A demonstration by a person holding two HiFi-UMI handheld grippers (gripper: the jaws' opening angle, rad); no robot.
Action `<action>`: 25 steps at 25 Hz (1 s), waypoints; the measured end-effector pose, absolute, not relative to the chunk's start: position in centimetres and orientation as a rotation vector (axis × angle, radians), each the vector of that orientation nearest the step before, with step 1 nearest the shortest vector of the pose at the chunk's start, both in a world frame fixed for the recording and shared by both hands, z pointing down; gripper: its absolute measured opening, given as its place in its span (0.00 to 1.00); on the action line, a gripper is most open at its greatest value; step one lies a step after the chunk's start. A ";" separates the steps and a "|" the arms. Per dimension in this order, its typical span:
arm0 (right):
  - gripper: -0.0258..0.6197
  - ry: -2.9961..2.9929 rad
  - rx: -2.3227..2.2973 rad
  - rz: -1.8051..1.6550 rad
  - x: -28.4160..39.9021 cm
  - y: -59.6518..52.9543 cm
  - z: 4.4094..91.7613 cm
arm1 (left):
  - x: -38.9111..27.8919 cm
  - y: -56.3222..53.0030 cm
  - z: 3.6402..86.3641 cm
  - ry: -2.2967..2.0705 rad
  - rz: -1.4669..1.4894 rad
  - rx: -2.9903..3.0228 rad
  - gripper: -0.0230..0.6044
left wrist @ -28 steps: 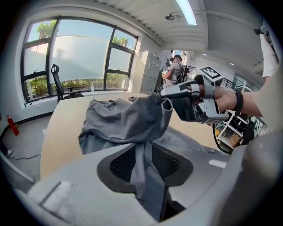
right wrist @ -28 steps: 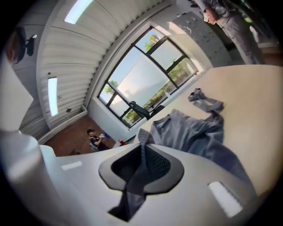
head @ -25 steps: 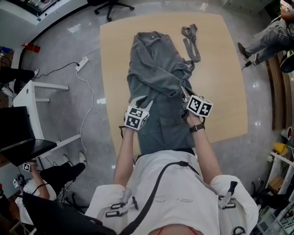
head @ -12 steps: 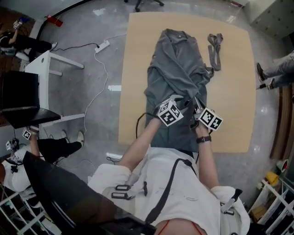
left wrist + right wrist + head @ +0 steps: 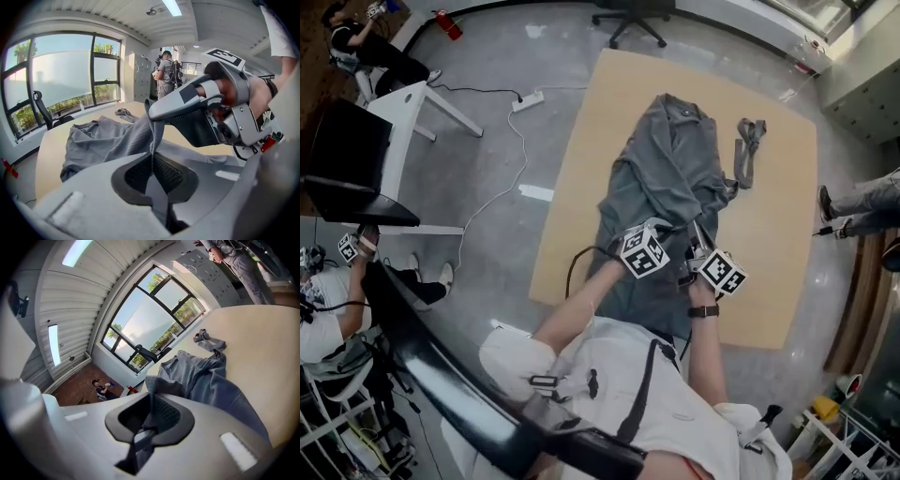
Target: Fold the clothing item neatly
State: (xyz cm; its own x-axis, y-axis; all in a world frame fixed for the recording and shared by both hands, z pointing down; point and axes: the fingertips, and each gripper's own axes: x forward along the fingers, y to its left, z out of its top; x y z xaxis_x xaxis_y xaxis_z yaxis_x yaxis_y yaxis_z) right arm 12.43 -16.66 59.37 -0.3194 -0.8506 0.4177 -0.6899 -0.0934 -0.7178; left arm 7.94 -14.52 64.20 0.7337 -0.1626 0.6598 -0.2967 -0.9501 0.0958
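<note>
**Two thin pinches, and plenty that could slip**

My left gripper [image 5: 660,228] had just closed, and its jaws were shut on a thin ridge of the grey garment [image 5: 667,167]. My right gripper [image 5: 695,246] was shut too, with a fold of the same cloth bunched between its pads. The two stood near each other over the garment's middle. The garment lay lengthwise on the table [image 5: 581,178], collar at the far end, sleeves crossed over the body, and its lower end hung over the near edge towards me.

I judged the grips to be the weak point. Each held only a narrow edge of cloth, so a quick pull could have drawn it out. I also could not tell whether either pinch had caught every layer, and a top layer lifted alone would have left the rest behind and skewed the fold. The overhanging end could have dragged the garment off the table as I lifted. The loose belt [image 5: 748,148] lay apart and looked safe.
</note>
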 end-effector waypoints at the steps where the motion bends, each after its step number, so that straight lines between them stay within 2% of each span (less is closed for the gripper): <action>1: 0.07 2.003 -1.718 -1.364 12.4 -16.8 59.1 | 7.7 -14.8 63.7 -0.379 1.011 2.747 0.06; 8: 0.07 2.178 -1.594 -1.170 10.4 -19.9 51.6 | 5.5 -18.4 55.2 -0.566 1.045 2.912 0.06; 11: 0.09 2.153 -1.691 -1.102 11.7 -18.7 50.0 | 6.3 -17.8 53.4 -0.542 1.093 2.975 0.06; 14: 0.11 1.986 -1.882 -1.295 14.0 -15.5 56.7 | 7.5 -14.9 59.2 -0.378 1.249 2.857 0.06; 15: 0.13 1.917 -1.956 -1.394 14.7 -13.8 60.1 | 7.6 -13.2 62.2 -0.288 1.329 2.796 0.12; 16: 0.23 1.856 -2.031 -1.488 15.3 -11.8 63.4 | 7.3 -11.5 65.1 -0.198 1.400 2.732 0.20; 17: 0.37 1.809 -2.100 -1.567 15.8 -9.9 66.1 | 6.8 -9.7 67.1 -0.125 1.441 2.673 0.23; 18: 0.44 1.778 -2.157 -1.618 16.3 -8.1 68.0 | 6.3 -8.3 68.3 -0.080 1.447 2.626 0.23; 21: 0.44 1.771 -2.230 -1.615 17.8 -5.9 69.4 | 5.5 -7.0 68.3 -0.099 1.356 2.560 0.24; 25: 0.39 1.832 -2.230 -1.524 20.3 -7.7 68.8 | 5.4 -9.1 68.6 -0.206 1.320 2.551 0.24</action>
